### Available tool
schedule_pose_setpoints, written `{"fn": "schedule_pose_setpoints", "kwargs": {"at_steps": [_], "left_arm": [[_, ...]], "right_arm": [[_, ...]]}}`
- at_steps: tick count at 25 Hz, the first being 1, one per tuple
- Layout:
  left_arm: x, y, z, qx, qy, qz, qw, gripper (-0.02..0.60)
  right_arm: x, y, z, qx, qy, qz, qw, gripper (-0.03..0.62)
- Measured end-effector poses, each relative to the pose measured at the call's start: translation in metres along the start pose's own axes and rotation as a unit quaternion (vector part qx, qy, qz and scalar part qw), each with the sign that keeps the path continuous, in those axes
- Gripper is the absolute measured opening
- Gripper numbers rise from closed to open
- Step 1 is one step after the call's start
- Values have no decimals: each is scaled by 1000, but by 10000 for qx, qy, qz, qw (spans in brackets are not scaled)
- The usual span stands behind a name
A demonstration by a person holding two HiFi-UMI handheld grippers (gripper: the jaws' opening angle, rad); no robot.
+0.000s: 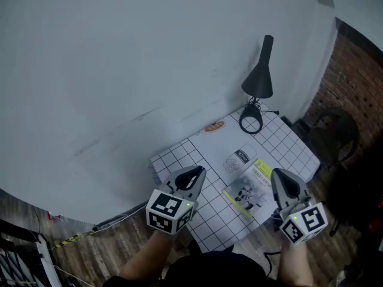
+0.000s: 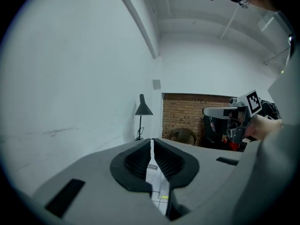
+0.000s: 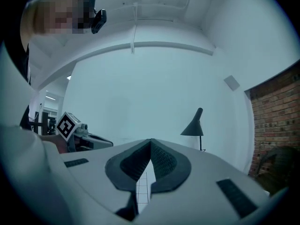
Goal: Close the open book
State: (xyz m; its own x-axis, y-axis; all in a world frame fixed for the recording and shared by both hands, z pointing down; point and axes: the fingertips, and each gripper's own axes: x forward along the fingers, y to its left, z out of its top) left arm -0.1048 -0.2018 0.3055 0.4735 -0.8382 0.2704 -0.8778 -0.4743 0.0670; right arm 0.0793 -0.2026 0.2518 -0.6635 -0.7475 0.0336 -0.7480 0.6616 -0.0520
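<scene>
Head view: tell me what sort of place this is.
Likely an indoor workroom or studio: a grid-topped table against a white wall, a black lamp on it, a brick wall beside.

A bare test studio: blank white wall (image 1: 119,52), brick wall (image 1: 354,70), wooden floor (image 1: 108,253), grid-marked table (image 1: 288,141), black lamp (image 1: 260,76), loose cables (image 1: 72,239).

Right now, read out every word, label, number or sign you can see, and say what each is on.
Nothing is legible.
book: print on its top face, too small to read.
white object beside it: dark label, lettering blurred.
left gripper and right gripper: square markers on their cubes, no words.
</scene>
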Motion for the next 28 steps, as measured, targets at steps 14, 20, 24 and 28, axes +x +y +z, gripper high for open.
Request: {"fn": "schedule_pose_setpoints", "kwargs": {"at_steps": [14,20,24,28], "left_arm": [[-8,22,4,-115,-157,424,9989,25],[-10,23,-10,-172,-54,509,9985,25],[-13,13,-10,-63,-30,458,9989,25],[-14,8,-13,-41,7,421,9991,25]], "right_arm": [[-2,-17,-21,-31,107,-286,9995,3],[-15,-31,-27,-131,234,-422,9987,3],[-25,-27,-36,-84,321,-420,9986,3],[-30,-25,-45,24,395,-439,9983,3]]}}
